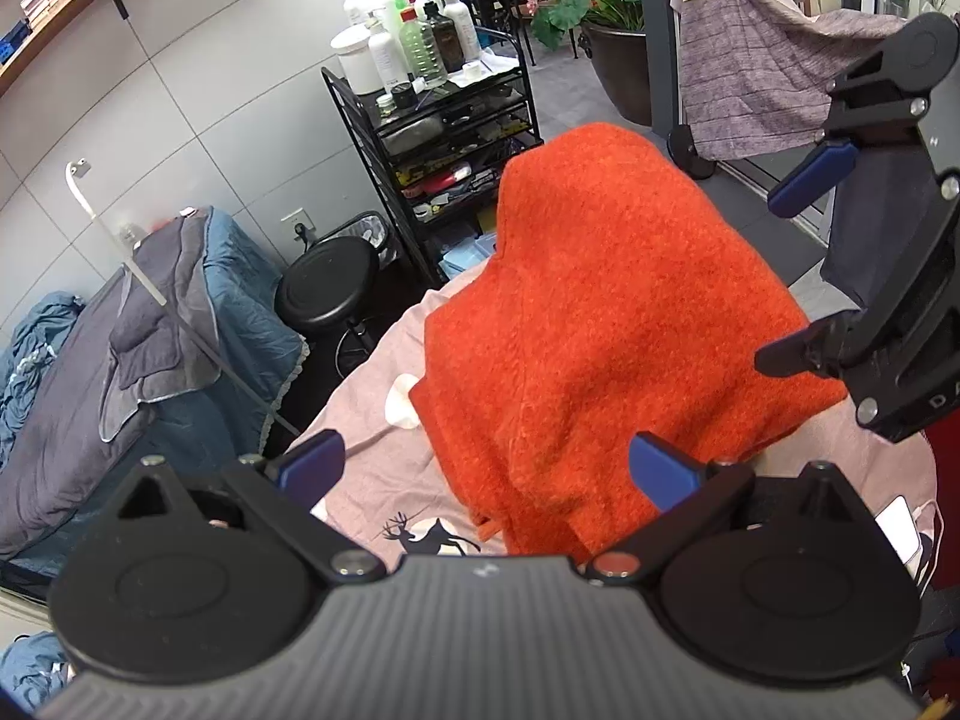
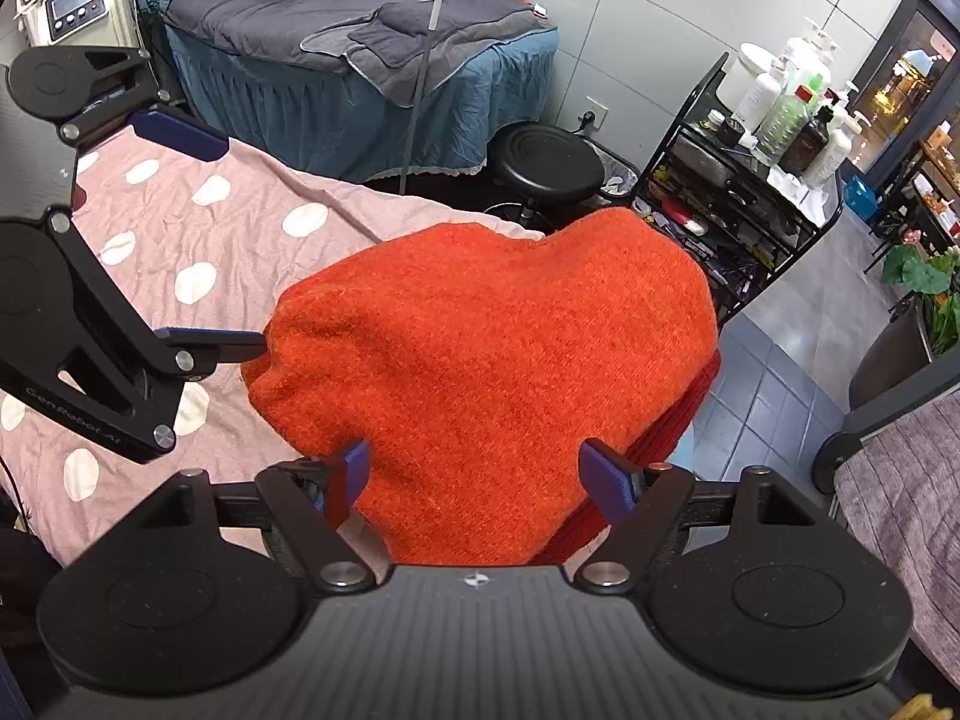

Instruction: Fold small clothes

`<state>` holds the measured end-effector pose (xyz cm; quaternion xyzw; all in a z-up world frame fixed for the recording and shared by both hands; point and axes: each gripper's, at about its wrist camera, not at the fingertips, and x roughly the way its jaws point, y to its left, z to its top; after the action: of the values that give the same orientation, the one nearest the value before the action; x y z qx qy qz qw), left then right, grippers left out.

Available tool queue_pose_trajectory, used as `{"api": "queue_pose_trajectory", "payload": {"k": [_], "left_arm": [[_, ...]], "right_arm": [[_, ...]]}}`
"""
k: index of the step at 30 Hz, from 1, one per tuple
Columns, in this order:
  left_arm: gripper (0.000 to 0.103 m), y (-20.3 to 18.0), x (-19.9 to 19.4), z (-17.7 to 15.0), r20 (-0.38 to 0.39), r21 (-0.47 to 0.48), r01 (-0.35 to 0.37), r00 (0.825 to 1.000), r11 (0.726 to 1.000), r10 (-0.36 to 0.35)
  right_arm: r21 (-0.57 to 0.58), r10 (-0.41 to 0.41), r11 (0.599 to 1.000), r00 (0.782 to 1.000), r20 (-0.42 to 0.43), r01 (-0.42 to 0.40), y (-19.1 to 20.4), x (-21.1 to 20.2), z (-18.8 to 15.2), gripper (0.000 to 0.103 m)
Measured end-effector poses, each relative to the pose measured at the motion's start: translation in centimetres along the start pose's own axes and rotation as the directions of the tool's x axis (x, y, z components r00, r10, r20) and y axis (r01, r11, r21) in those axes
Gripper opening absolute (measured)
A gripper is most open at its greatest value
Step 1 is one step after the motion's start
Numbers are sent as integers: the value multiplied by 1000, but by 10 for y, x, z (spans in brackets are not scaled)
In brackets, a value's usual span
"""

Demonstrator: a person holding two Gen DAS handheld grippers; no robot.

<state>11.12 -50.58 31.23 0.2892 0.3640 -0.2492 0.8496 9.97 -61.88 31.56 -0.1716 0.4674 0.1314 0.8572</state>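
Observation:
An orange knitted garment (image 1: 600,324) lies folded in a thick heap on the pink spotted bedsheet (image 1: 372,420); it also shows in the right wrist view (image 2: 480,372). My left gripper (image 1: 486,468) is open, its blue fingers straddling the garment's near edge. My right gripper (image 2: 477,477) is open too, its fingers on either side of the garment's near edge. Each gripper shows in the other's view: the right one (image 1: 798,270) at the garment's right side, the left one (image 2: 222,240) at its left side, both with jaws spread.
A black stool (image 1: 327,288) and a black cart with bottles (image 1: 432,120) stand beyond the bed's end. A second bed with blue and grey covers (image 2: 360,48) is across the gap. The sheet (image 2: 180,228) extends left. A potted plant (image 1: 600,6) stands further back.

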Motion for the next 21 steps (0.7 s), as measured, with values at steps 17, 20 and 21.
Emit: {"api": "queue_pose_trajectory", "payload": {"k": [17, 20, 21], "left_arm": [[103, 6, -4, -3, 2, -13, -8, 1000, 1000, 8], [103, 5, -5, -3, 7, -6, -17, 1000, 1000, 17], [103, 5, -5, -3, 6, -6, -20, 1000, 1000, 20]], "right_arm": [[-8, 0, 1000, 1000, 6, 0, 5, -2, 1, 103], [-9, -3, 1000, 1000, 10, 3, 8, -4, 0, 103], [-10, -2, 1000, 1000, 10, 2, 9, -5, 0, 103]]}}
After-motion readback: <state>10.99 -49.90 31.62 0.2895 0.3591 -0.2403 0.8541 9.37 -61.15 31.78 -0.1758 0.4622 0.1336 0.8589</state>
